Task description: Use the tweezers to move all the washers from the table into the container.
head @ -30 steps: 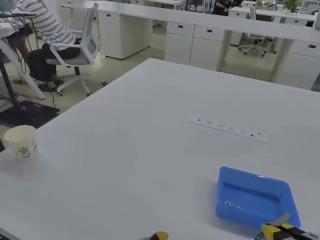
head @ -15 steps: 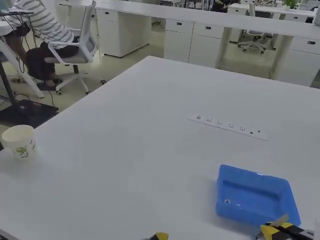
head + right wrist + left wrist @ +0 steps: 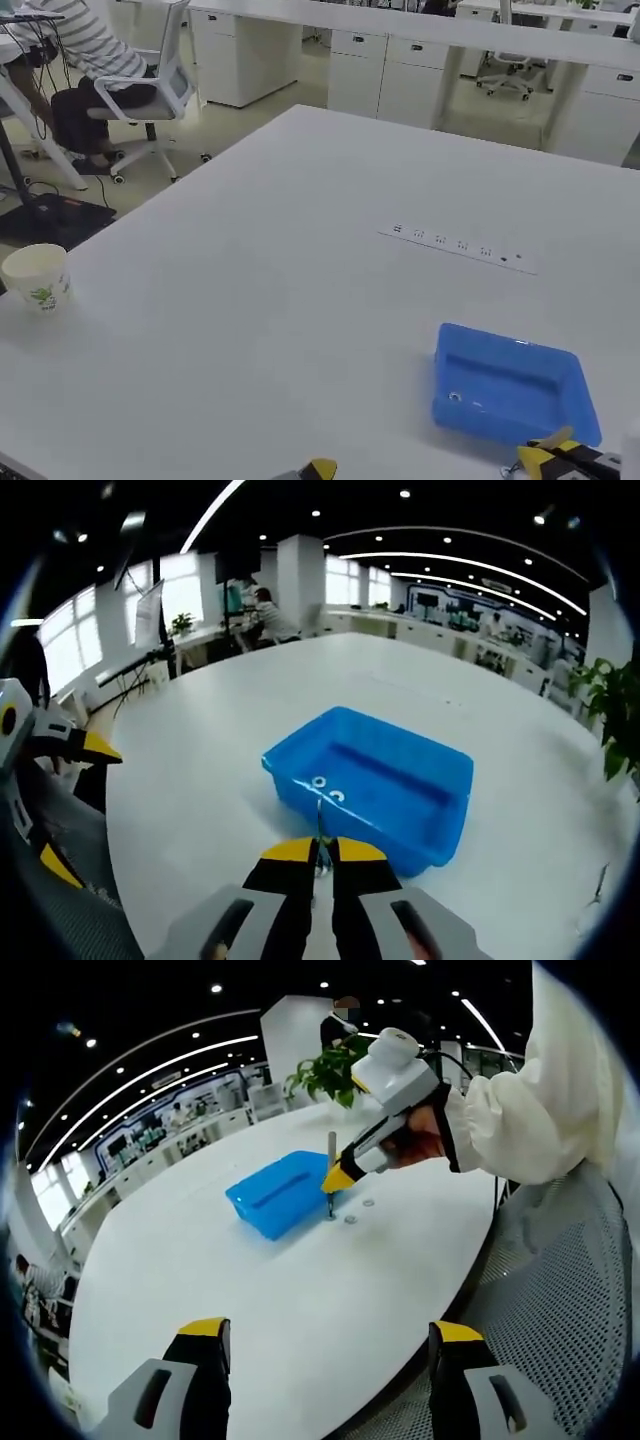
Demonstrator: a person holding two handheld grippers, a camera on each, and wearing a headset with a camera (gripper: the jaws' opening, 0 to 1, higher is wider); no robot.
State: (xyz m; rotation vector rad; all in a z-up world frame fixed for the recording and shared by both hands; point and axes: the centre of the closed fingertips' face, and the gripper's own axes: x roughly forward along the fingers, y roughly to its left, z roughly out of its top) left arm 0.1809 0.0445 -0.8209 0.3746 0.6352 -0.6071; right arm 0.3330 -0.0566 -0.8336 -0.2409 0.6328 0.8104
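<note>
Open office: white desks, swivel chair (pale floor).

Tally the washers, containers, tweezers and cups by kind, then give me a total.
washers: 4 (2 in the blue container, 2 on the table)
blue container: 1
tweezers: 1
paper cup: 1
Total: 7

A cup stands at nine o'clock on the table. A socket strip lies at two o'clock. A chair sits at eleven.
</note>
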